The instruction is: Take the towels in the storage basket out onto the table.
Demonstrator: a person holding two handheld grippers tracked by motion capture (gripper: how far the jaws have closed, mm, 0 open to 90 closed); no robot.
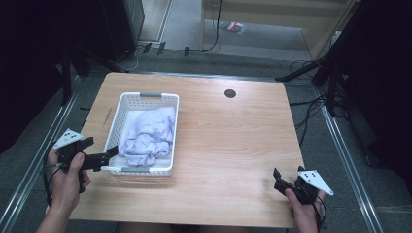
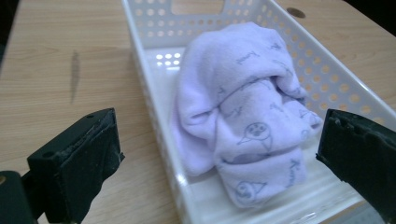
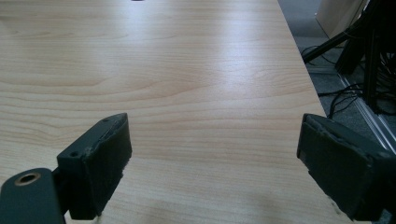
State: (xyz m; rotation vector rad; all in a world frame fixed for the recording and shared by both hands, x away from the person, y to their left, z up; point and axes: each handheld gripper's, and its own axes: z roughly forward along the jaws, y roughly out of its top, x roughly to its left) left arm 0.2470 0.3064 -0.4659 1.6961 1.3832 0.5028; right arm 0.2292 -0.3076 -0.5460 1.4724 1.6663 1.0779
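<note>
On the wooden worktop (image 1: 228,141) stands a white plastic basket (image 1: 127,101) with small holes in its walls, on the left half. Inside it lies a crumpled pale lilac cloth (image 1: 148,136) with small grey drawings; in the left gripper view the cloth (image 2: 243,116) fills the middle of the basket (image 2: 327,74) and rises above its rim.

The left tool (image 1: 111,152) is at the near left corner of the basket, held by the person's left hand (image 1: 68,172). Its jaws stand wide apart and hold nothing; one is over the worktop outside the basket wall, the other near the right wall.

The right tool (image 1: 278,177) is at the near right edge of the worktop, well apart from the basket, in the right hand (image 1: 303,208). Its jaws are also spread wide and empty, above bare wood.
</note>
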